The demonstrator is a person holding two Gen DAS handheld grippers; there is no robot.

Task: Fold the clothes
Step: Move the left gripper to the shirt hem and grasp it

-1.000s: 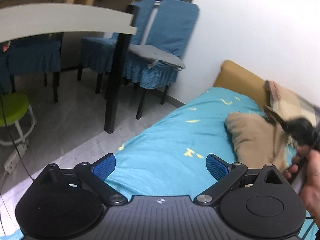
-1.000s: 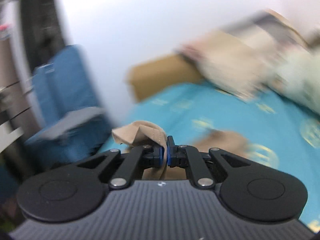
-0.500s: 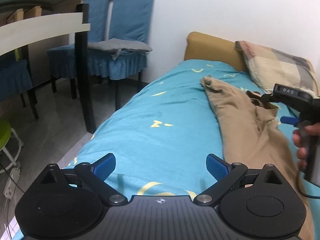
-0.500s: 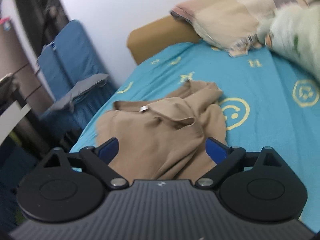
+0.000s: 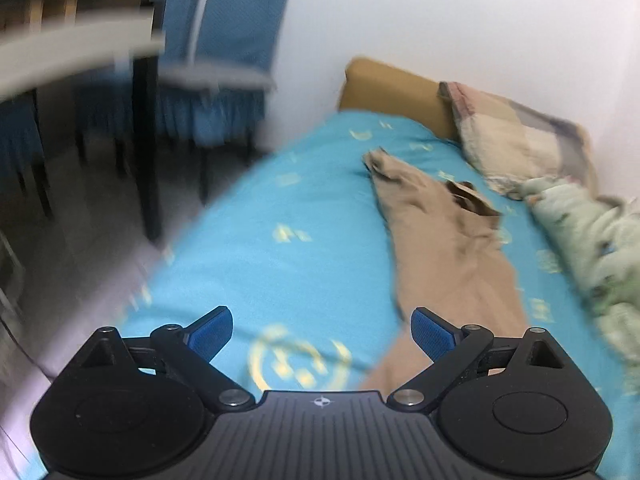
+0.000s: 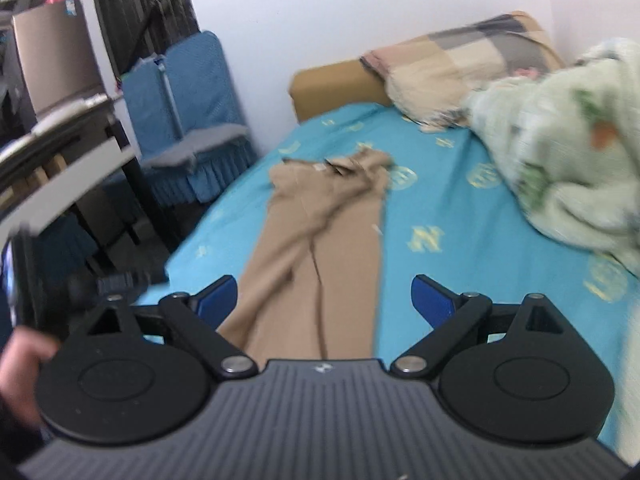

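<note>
Tan trousers [image 5: 444, 240] lie stretched lengthwise on the turquoise bed sheet [image 5: 288, 248], waistband at the far end near the pillow. In the right wrist view the trousers [image 6: 320, 240] run from the waistband down between the fingers. My left gripper [image 5: 322, 330] is open above the sheet, its right pad [image 5: 434, 334] at the trousers' near edge. My right gripper [image 6: 324, 298] is open and holds nothing, hovering over the trouser legs. A hand [image 6: 20, 364] holding the other gripper shows at the lower left of the right wrist view.
A checked pillow [image 5: 516, 140] and a pale green blanket [image 6: 568, 140] lie at the bed's far right. A mustard headboard [image 5: 392, 92] stands against the white wall. Blue-covered chairs [image 5: 224, 52] and a table with a black leg [image 5: 146, 140] stand left of the bed.
The right gripper, shut on the trousers a second ago, has let go and drawn back toward the leg end. The trousers now lie stretched out. The left gripper has swung right, staying open.
</note>
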